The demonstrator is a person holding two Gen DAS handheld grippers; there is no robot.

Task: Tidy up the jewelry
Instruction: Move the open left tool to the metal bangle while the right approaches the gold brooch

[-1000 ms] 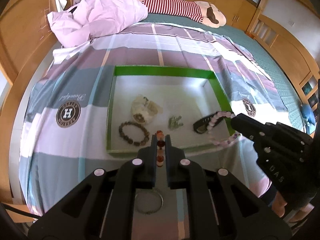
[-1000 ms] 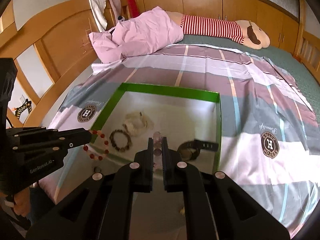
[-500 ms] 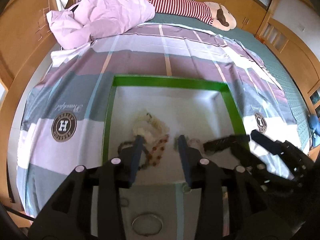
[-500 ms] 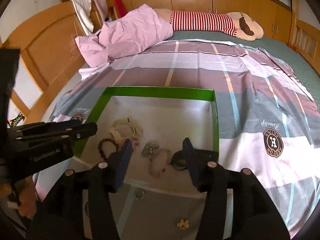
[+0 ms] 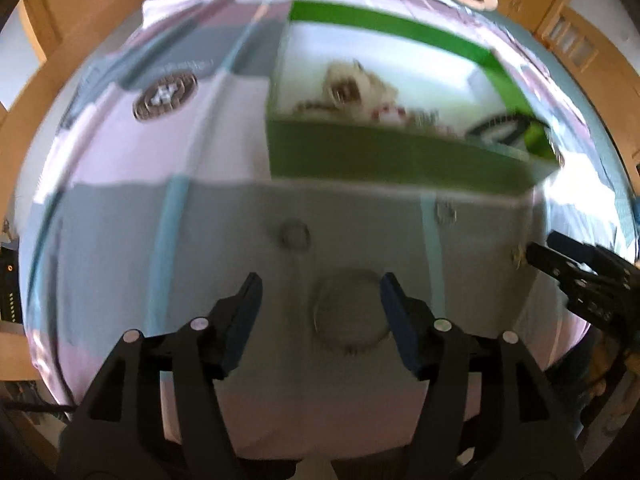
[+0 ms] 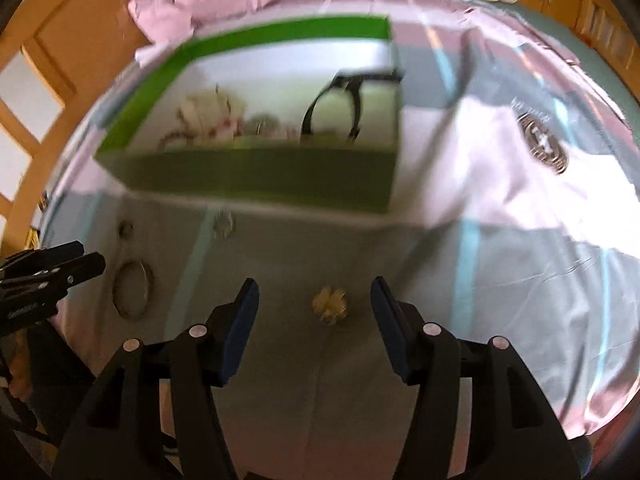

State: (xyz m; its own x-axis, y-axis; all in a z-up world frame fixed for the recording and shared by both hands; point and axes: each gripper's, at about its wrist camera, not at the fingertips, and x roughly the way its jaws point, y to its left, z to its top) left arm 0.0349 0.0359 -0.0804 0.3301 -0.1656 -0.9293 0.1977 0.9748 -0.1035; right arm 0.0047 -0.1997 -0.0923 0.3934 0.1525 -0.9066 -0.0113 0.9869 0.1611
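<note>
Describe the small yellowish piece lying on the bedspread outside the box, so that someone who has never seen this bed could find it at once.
Start at the green box on the striped bedspread. On the grey band in front of its near wall lies a small pale-yellow clustered piece, straight ahead of the right gripper, whose jaws are opening. Unlike the large ring and small ring further left, it is lumpy, not a hoop.

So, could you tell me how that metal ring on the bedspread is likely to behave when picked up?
The ring looks thin and rigid, so it probably keeps its shape. Lying flat on soft bedspread, it may sink or slide from the fingers.
</note>
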